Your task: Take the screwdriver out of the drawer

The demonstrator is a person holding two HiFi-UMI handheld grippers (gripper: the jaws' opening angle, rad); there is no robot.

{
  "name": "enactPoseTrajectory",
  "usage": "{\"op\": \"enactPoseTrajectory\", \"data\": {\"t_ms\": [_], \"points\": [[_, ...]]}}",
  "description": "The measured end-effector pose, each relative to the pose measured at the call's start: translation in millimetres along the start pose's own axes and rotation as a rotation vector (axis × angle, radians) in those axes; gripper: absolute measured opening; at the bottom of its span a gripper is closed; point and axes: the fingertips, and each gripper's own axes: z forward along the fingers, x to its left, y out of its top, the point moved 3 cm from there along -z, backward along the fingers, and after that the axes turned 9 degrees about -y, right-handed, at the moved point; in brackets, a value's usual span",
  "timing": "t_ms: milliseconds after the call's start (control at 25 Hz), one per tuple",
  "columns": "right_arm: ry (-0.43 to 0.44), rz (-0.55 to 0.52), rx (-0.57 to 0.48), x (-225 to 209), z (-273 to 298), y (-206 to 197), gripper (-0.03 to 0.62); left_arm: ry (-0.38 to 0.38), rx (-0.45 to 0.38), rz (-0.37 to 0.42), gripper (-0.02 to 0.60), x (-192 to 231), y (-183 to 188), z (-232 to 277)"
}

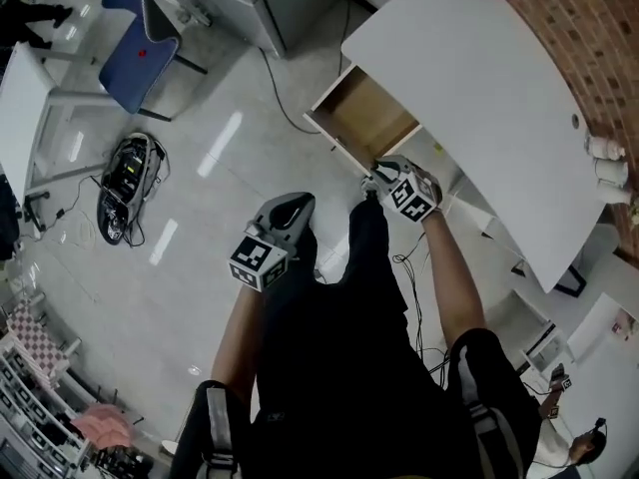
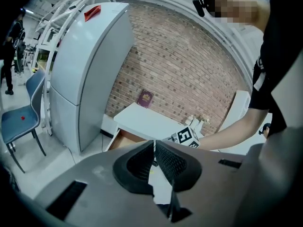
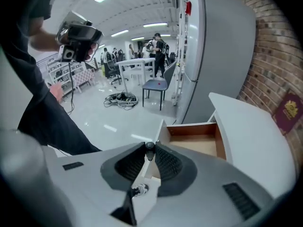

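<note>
The person's black-clothed torso fills the bottom of the head view, with both bare forearms reaching up from it. The left hand carries the left grey two-jaw gripper, topped by its marker cube, held over the glossy pale floor and well apart from the furniture. In the left gripper view its ribbed black pads are clenched tip to tip with nothing between them.

The right grey two-jaw gripper is grasping the black-handled screwdriver. The handle's rounded dark end shows right at the jaw tips, pinched between the ribbed pads, and a small metal part shows lower down in the gap. The screwdriver is thus out of the drawer, in the right gripper. In the head view this gripper is just beside the front edge of the open light-wood drawer; in its own view the drawer lies beyond and below the jaws.

The drawer is pulled out from under a white curved desk top, which stands against a red brick wall. A dark red booklet lies on the desk near the wall. A tall grey cabinet stands beside the desk, a blue chair farther off, and a black bundle of cables lies on the floor.
</note>
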Motion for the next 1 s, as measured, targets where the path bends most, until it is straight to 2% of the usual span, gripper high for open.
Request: {"op": "enactPoseTrajectory", "data": {"t_ms": [200,360,560,1000], "points": [[-0.064,0.033,-0.077,1,-41,25,0.121,-0.029,-0.027,0.012,0.023,-9,16,-10],[-0.095,0.095,-0.147,7,-74,42,0.121,-0.053,-0.016,0.045,0.023,-16,25,-13],[-0.153,0.154,-0.197,20,-119,48,0.121,-0.078,-0.013,0.072,0.022,-28,32,-7],[-0.265,0.324,-0.386,33,-171,74,0.123,-0.142,0.005,0.185,0.023,-36,53,-11]]}}
